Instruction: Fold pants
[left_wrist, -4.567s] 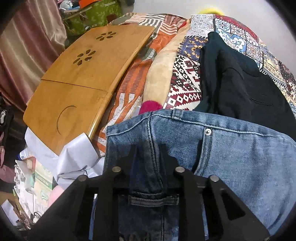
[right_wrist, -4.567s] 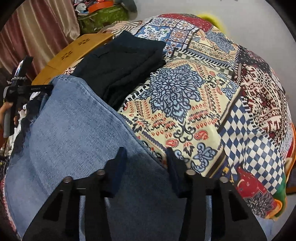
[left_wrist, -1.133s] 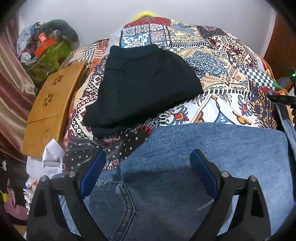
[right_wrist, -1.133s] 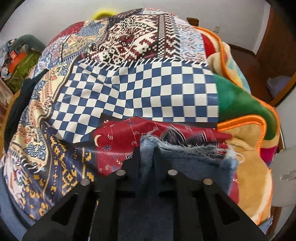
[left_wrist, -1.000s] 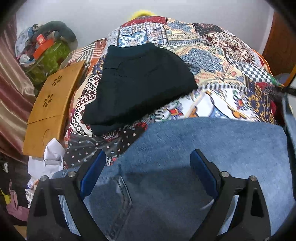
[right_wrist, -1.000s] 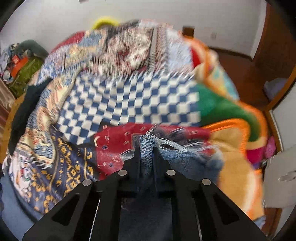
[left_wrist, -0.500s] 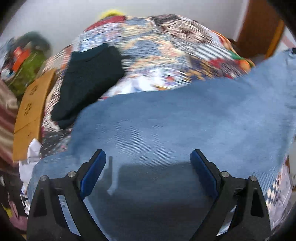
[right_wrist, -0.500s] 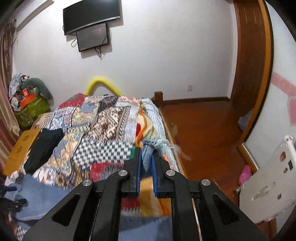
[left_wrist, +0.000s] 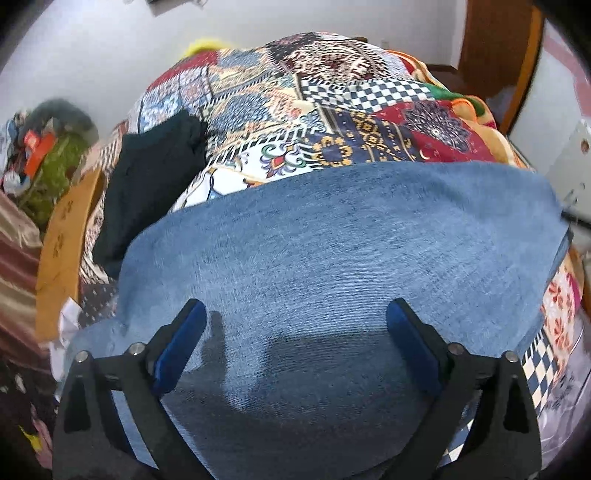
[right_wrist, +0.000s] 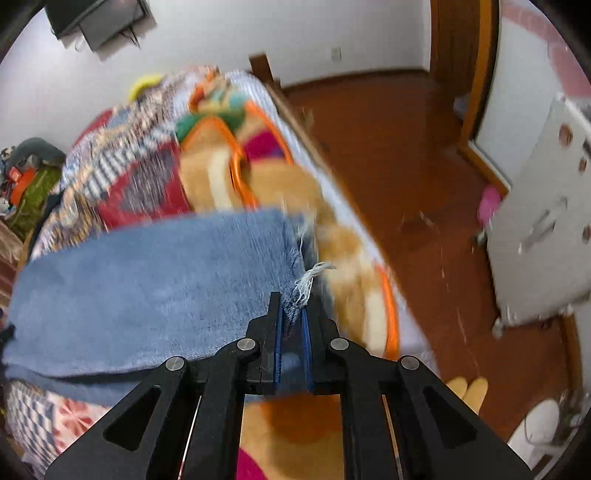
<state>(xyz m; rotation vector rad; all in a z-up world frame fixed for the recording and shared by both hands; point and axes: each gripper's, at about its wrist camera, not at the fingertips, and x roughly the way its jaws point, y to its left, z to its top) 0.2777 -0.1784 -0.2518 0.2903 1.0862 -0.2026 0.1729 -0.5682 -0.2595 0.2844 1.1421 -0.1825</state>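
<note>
Right wrist view: right gripper (right_wrist: 292, 310) is clamped on the frayed hem of the jeans (right_wrist: 155, 280), lifted over the patchwork blanket (right_wrist: 125, 177). Left gripper (left_wrist: 295, 325) is spread wide above the denim, holding nothing; black garment (left_wrist: 151, 177) lies beyond.

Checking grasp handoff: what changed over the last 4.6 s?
Left gripper let go of the jeans waistband and is open above them. Right gripper closed on the frayed hem, lifting it back over the denim. Black garment unmoved on the quilt.
</note>
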